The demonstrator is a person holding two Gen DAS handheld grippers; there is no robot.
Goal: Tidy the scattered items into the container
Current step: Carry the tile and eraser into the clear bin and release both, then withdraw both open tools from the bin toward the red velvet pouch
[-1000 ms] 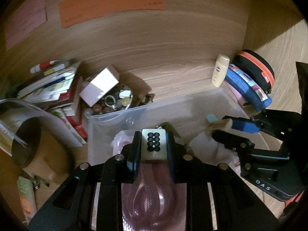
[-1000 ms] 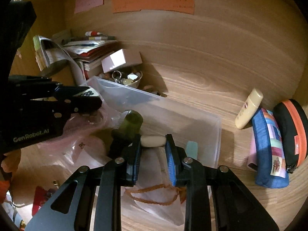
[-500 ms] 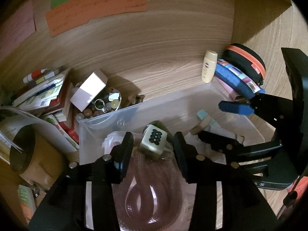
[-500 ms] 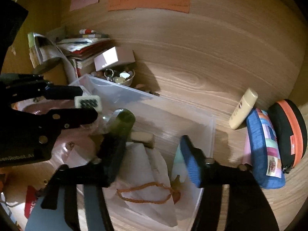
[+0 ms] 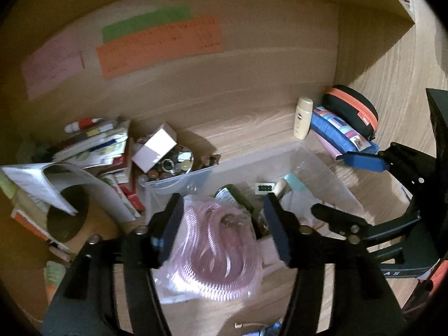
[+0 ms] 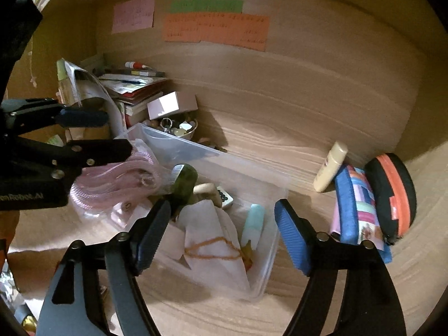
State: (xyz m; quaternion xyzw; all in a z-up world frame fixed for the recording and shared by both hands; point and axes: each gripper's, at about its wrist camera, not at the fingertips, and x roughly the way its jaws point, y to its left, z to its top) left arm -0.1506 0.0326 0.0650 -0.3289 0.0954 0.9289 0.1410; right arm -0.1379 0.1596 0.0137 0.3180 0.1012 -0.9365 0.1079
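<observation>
Both grippers tilt downward over the clear plastic container. The left gripper has just been opening; its jaws stand spread, gripping nothing, with the bagged pink coiled cord lying below between them at the container's near left edge. The right gripper has also just been opening and its spread jaws pinch nothing. Beneath it, inside the container, lie a white tile with black dots, a beige oblong piece, a dark green bottle, a pale blue tube and white paper. The container rests on a wooden surface against a wooden back wall with coloured notes. A cream bottle and pouches lie to the right; books and a bowl of trinkets lie far left.
</observation>
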